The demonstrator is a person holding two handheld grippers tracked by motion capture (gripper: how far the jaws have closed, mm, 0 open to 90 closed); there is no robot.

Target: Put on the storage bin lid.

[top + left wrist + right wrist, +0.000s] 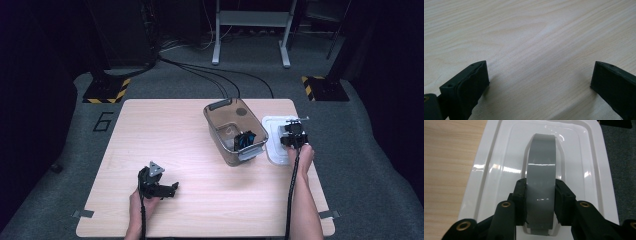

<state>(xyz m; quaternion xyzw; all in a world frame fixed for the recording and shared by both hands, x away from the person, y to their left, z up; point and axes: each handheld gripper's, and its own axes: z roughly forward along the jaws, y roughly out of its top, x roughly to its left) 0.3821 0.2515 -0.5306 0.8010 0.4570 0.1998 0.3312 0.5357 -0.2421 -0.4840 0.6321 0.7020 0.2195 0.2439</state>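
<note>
The white lid (pixel 499 170) lies flat at the table's right edge, just beside the clear bin (pixel 234 131), and its grey handle (pixel 541 192) is pinched between the jaws of the right gripper (pixel 295 135), pads pressed on both sides of the strap. Nearest the person, the left gripper (pixel 159 184) rests low over bare wood at the front left, its jaws spread wide with nothing between them; in the left gripper view both black pads (pixel 471 82) sit on plain grain. One table (pixel 165 135), one bin, one lid, two grippers. The bin stands at an angle, right of centre toward the far edge, holding a dark object with blue on it (pixel 244 140); its latch end points toward the person. The lid's right side overhangs grey carpet (pixel 621 170). The table's left half is open. Beyond, cables (pixel 210 75) run across the floor.
</note>
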